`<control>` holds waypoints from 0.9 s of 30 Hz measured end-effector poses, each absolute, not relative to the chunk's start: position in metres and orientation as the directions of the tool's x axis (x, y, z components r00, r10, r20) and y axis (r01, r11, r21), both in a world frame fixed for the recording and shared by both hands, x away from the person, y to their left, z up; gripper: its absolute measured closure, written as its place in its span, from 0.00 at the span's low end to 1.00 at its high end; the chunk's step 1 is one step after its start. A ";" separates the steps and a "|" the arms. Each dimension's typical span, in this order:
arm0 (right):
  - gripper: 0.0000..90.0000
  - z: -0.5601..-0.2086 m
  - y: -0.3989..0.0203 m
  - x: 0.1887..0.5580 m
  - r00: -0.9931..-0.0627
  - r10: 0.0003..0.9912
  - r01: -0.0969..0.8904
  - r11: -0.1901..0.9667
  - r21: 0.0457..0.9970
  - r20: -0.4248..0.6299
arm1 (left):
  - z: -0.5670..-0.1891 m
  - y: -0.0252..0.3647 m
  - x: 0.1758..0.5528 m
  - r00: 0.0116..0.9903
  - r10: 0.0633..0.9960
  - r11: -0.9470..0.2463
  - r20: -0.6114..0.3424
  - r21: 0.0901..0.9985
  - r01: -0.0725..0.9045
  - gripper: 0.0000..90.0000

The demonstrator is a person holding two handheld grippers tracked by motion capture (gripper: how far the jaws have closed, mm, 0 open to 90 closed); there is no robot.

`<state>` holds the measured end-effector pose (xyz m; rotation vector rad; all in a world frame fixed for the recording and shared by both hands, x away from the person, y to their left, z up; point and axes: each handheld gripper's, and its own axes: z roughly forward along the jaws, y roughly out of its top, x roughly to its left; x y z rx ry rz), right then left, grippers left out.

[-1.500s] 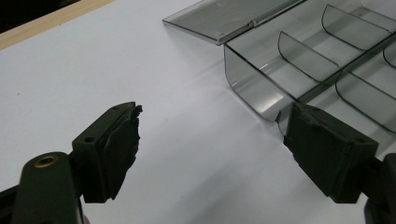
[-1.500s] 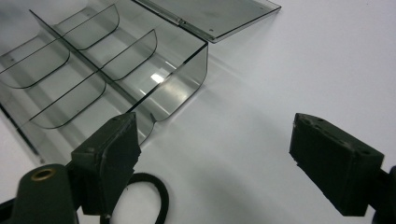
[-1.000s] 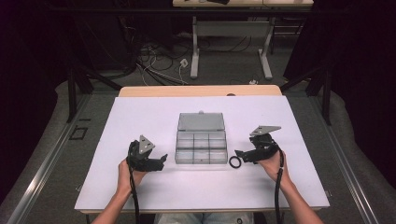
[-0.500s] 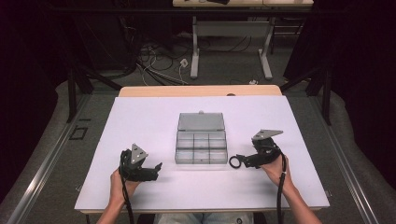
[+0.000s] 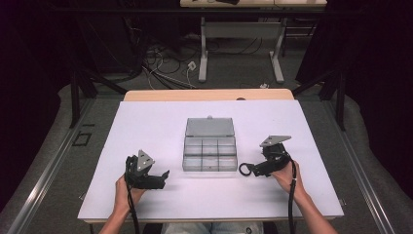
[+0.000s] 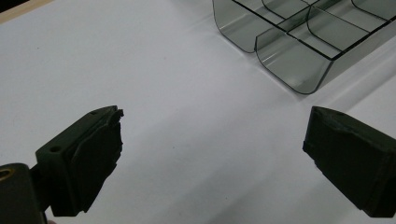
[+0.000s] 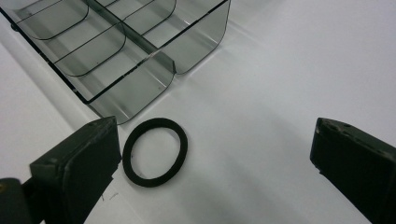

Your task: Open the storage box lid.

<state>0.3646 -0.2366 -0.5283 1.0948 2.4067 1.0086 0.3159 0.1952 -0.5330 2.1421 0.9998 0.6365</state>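
A clear plastic compartment box stands mid-table with its lid folded back; its compartments look empty. My left gripper rests left of the box near the front. In the left gripper view its jaws gape wide over bare table and have just been opening, with a box corner ahead. My right gripper lies right of the box. Its jaws have also just been opening. A black rubber ring lies flat between them beside the left pad, unpressed, next to the box. From above, the ring sits at the box's front right corner.
The white tabletop spreads wide on all sides of the box. A wooden strip runs along its far edge. Beyond it stand table legs and loose cables on the floor. Both forearms come in over the front edge.
My left gripper has drawn back from the box's left side toward the front edge. Both pairs of jaws stand wider. The right hand and the ring have kept their places.
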 end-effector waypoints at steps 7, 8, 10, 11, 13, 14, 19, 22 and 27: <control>0.01 -0.528 -0.237 0.365 -0.660 0.751 0.531 0.454 0.716 0.014 | -0.534 0.195 0.317 0.589 0.796 -0.476 0.138 0.744 0.468 0.04; 0.01 -0.528 -0.237 0.365 -0.660 0.751 0.530 0.454 0.716 0.013 | -0.534 0.195 0.317 0.588 0.797 -0.474 0.137 0.745 0.469 0.04; 0.01 -0.528 -0.237 0.364 -0.658 0.753 0.532 0.452 0.716 0.013 | -0.534 0.195 0.317 0.588 0.796 -0.478 0.142 0.743 0.468 0.04; 0.01 -0.527 -0.237 0.364 -0.659 0.752 0.533 0.453 0.715 0.014 | -0.534 0.195 0.317 0.588 0.796 -0.479 0.143 0.742 0.469 0.04; 0.01 -0.527 -0.237 0.365 -0.661 0.750 0.530 0.458 0.714 0.009 | -0.534 0.196 0.318 0.588 0.796 -0.480 0.144 0.742 0.467 0.04; 0.01 -0.527 -0.238 0.365 -0.664 0.747 0.528 0.466 0.710 0.003 | -0.534 0.196 0.317 0.585 0.798 -0.480 0.147 0.742 0.468 0.03; 0.02 -0.526 -0.240 0.364 -0.658 0.753 0.520 0.457 0.721 -0.003 | -0.534 0.197 0.318 0.582 0.800 -0.476 0.142 0.742 0.473 0.03; 0.02 -0.525 -0.240 0.364 -0.659 0.752 0.523 0.462 0.716 -0.003 | -0.533 0.196 0.317 0.579 0.801 -0.480 0.152 0.742 0.468 0.03; 0.02 -0.525 -0.239 0.364 -0.656 0.755 0.523 0.465 0.714 -0.010 | -0.534 0.197 0.318 0.581 0.800 -0.477 0.149 0.745 0.466 0.03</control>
